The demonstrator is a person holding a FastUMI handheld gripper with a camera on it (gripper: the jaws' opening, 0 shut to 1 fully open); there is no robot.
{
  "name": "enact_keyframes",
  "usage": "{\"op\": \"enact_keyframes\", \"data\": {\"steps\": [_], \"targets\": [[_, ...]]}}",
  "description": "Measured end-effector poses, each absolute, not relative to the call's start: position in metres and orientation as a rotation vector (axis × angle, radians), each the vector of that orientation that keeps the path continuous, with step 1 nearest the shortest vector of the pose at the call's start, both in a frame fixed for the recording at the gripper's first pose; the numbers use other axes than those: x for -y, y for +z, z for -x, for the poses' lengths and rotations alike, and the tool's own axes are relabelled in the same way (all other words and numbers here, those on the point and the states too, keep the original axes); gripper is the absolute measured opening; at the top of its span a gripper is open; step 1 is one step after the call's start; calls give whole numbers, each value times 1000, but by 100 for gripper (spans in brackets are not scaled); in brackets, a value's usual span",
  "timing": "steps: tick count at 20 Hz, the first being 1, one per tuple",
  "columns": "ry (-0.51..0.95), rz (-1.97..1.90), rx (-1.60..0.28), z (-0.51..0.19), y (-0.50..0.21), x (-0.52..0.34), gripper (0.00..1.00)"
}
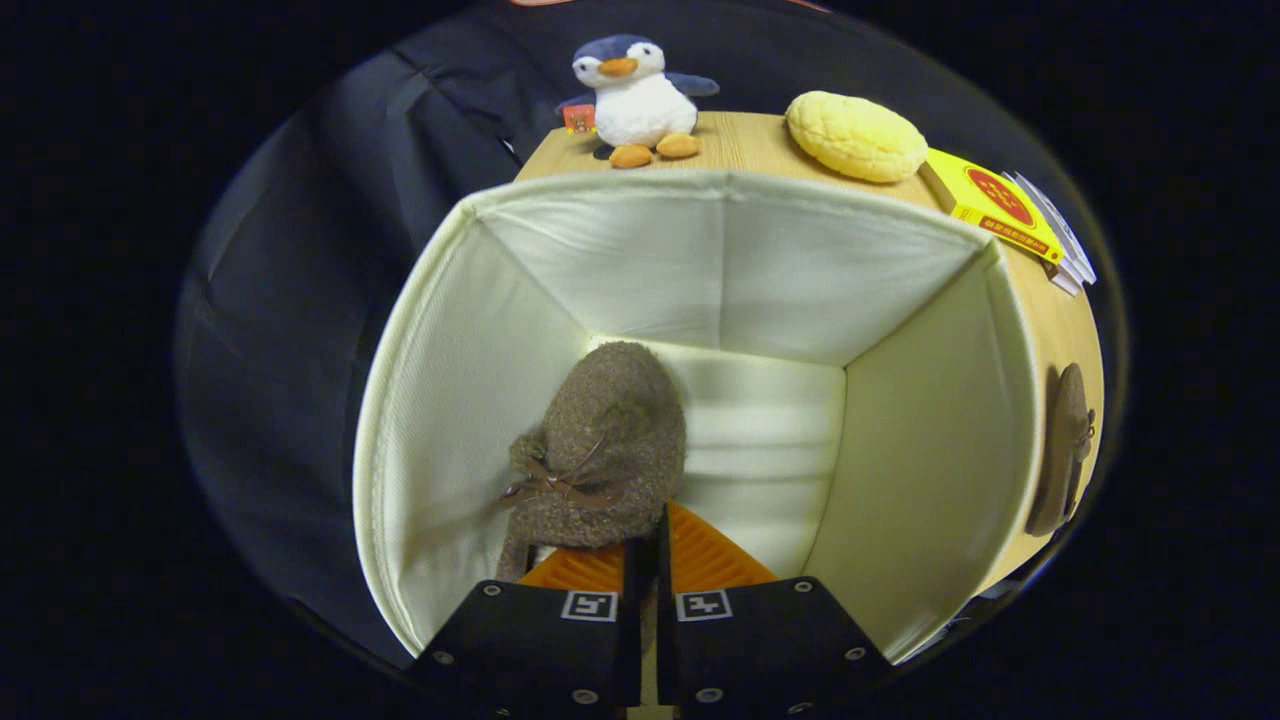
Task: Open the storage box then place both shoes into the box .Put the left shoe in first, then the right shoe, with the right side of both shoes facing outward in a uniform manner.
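I look down into the open cream fabric storage box. A brown fuzzy shoe with a small brown bow hangs inside it, toe pointing down toward the box floor, close to the left wall. My gripper is shut on the shoe's rear edge, its fingers pressed together on the material. A second brown fuzzy shoe lies on the wooden surface outside the box, just past its right wall.
Beyond the box, on the wooden table, stand a plush penguin, a yellow round bun-shaped toy and a yellow box. Black cloth hangs to the left.
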State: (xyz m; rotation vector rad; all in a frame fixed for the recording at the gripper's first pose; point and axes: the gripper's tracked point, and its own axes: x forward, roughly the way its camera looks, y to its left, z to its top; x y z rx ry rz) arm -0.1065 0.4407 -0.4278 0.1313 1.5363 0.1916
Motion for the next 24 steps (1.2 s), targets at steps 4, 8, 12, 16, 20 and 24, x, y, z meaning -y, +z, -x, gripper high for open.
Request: {"op": "enact_keyframes", "data": {"steps": [4, 8, 12, 16, 20, 24], "targets": [[309, -173, -1513, 113, -412, -449, 23], [439, -311, -1455, 116, -360, -444, 55], [488, -347, -1296, 94, -304, -397, 71], [481, -344, -1169, 79, -274, -326, 88], [382, -293, -1131, 81, -282, -231, 95], [265, -283, -1116, 90, -305, -143, 96]]}}
